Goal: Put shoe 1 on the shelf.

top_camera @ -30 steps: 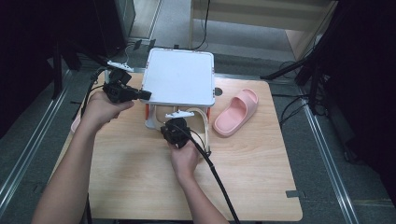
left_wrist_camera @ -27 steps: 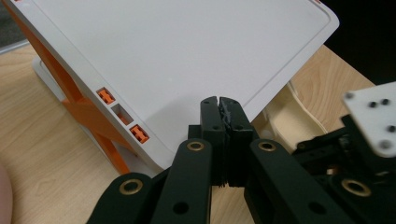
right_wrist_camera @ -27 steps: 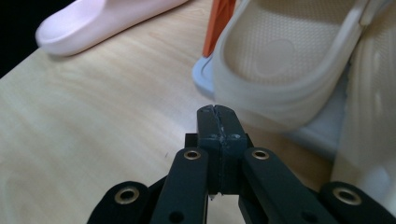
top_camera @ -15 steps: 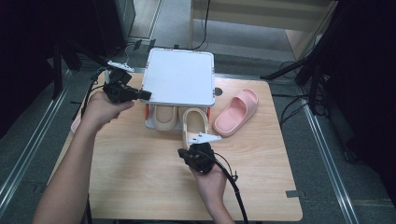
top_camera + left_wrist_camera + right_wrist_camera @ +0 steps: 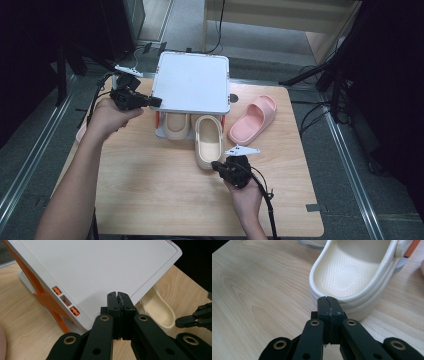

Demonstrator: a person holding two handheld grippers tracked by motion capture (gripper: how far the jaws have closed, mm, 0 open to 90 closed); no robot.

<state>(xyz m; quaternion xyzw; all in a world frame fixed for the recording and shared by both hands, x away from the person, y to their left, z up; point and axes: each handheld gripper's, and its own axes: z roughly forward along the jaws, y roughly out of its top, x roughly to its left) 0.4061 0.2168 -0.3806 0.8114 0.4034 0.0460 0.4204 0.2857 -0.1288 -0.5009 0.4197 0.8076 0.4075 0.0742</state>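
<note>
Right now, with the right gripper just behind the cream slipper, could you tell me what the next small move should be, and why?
Probably open the right gripper and ease it forward over the heel rim of the cream slipper. Its jaws are shut and rest against the heel without holding it, and the slipper lies half out from under the white rack, on whose edge the left gripper rests.

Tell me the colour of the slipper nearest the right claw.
Cream slipper, clearest in the right gripper view.
</note>
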